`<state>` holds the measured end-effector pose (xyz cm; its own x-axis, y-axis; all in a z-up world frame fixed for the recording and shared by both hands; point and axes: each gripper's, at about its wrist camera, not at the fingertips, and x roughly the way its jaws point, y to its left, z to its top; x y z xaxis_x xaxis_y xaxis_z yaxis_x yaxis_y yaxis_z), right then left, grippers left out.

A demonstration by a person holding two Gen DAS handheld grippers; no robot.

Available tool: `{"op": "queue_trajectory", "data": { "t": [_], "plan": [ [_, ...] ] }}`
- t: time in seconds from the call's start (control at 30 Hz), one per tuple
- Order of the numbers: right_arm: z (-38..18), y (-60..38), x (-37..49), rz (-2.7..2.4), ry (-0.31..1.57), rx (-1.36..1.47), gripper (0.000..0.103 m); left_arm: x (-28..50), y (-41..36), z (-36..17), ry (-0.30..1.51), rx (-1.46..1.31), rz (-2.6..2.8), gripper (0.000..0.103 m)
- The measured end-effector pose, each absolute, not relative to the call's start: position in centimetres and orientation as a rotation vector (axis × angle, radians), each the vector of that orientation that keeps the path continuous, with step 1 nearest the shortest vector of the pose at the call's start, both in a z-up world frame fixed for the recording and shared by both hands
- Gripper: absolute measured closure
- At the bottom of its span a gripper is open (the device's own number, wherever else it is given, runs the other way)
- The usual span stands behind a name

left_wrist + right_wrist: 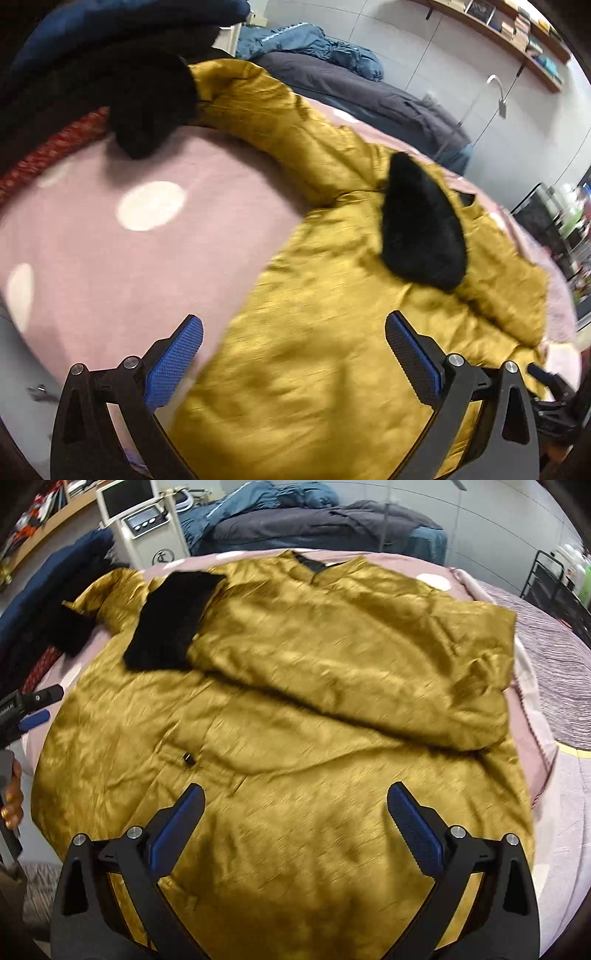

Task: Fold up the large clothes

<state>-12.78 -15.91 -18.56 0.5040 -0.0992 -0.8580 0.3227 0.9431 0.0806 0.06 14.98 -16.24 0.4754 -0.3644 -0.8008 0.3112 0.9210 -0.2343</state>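
A large mustard-yellow garment (295, 709) with black furry cuffs lies spread on a pink dotted bed cover (110, 229). In the right wrist view one sleeve is folded across the body, its black cuff (170, 624) lying on the chest; the other sleeve's cuff (75, 633) lies out to the left. The garment also shows in the left wrist view (314, 350), with a cuff (421, 229) on it. My left gripper (293, 332) is open and empty above the garment's left edge. My right gripper (295, 801) is open and empty above the lower body.
A blue jacket (258, 502) and dark grey clothes (314, 524) are heaped at the back of the bed. A white machine (144, 528) stands at the back left. Dark and red clothes (48, 155) lie left. A black rack (554, 587) stands right.
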Motion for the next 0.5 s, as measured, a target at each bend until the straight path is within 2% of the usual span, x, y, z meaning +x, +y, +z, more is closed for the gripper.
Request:
{"op": "queue_trajectory", "data": {
  "t": [0.27, 0.5],
  "plan": [
    [-20.4, -13.2, -13.5, -0.218, 1.068, 0.226, 0.006, 1.3, 19.6, -16.8, 0.923, 0.135, -0.287, 0.006],
    [-22.0, -13.6, -14.0, -0.221, 1.071, 0.245, 0.005, 7.0, 21.9, -15.0, 0.81, 0.262, -0.219, 0.006]
  ]
}}
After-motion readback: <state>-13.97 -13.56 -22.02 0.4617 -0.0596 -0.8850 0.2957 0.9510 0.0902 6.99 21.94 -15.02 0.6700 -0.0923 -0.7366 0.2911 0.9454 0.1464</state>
